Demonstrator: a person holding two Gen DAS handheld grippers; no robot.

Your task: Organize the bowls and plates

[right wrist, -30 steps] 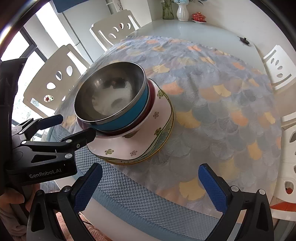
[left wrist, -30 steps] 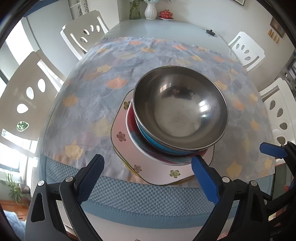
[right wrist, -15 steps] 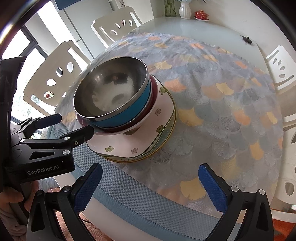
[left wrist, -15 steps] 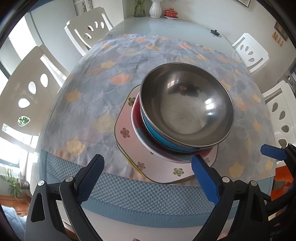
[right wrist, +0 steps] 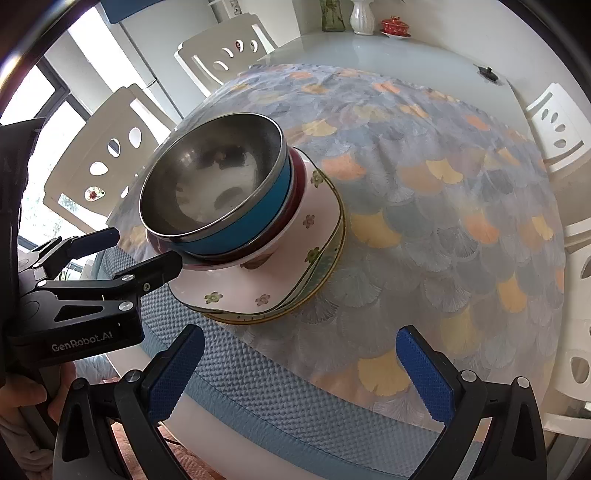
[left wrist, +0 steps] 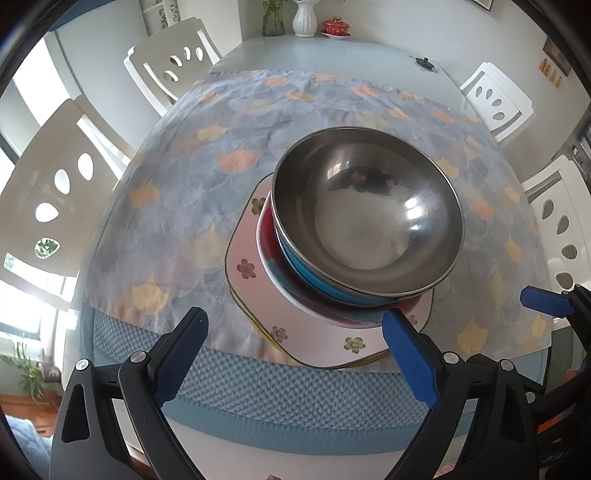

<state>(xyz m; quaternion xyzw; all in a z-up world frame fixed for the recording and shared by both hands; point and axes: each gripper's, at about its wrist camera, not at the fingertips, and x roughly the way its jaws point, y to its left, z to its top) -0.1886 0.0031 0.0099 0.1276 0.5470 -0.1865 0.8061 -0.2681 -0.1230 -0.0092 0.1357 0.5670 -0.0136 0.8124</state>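
A steel bowl [left wrist: 365,206] sits on top of a stack: under it a blue bowl [left wrist: 317,280], a red-and-white bowl [left wrist: 273,254] and pink flowered square plates [left wrist: 258,291]. The stack stands on the patterned tablecloth near the table's front edge. In the right wrist view the steel bowl [right wrist: 210,181], the blue bowl [right wrist: 255,218] and the plates [right wrist: 291,273] show at left centre. My left gripper [left wrist: 295,332] is open and empty, just in front of the stack; it also shows in the right wrist view [right wrist: 144,247]. My right gripper [right wrist: 299,354] is open and empty, to the right of the stack.
White chairs [left wrist: 59,177] stand around the table [left wrist: 332,51]. At its far end are a white vase [left wrist: 304,18], a green vase [left wrist: 273,18] and a red lidded cup [left wrist: 336,27]. A small black object [left wrist: 424,62] lies at the back right. A blue mat [left wrist: 295,391] lines the front edge.
Both grippers have drawn back a little from the stack, and the left view has shifted so the stack sits further right. The stack has not moved.
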